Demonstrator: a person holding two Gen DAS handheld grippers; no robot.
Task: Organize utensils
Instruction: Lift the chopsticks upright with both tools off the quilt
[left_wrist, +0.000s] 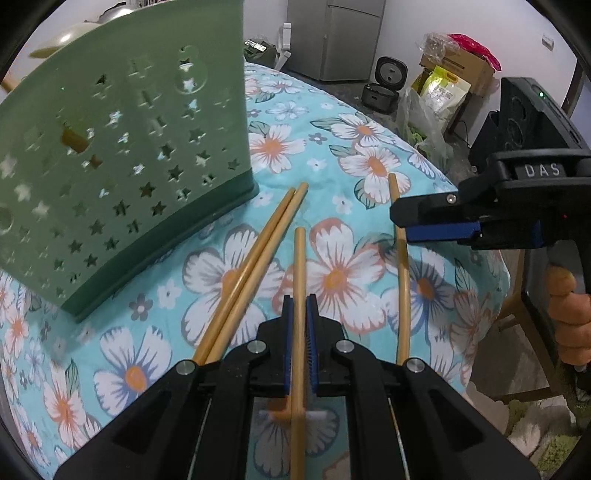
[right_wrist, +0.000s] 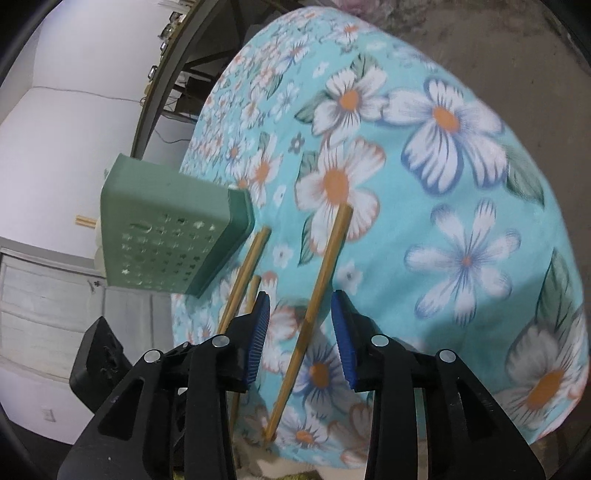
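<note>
The left gripper (left_wrist: 300, 317) pinches one pale bamboo chopstick (left_wrist: 300, 266); the right gripper (right_wrist: 300, 325) gapes around another chopstick (right_wrist: 325, 266), untouching, near the green holder (right_wrist: 166, 236).

Matt green plastic forms the star-punched utensil holder (left_wrist: 122, 166), the chopsticks (left_wrist: 258, 266) look like smooth pale bamboo or wood, the floral tablecloth (right_wrist: 461, 184) is soft matt cloth, and the gripper's black plastic carries ribbed blue pads (right_wrist: 258, 336) and shiny metal pins (left_wrist: 343, 346).
</note>
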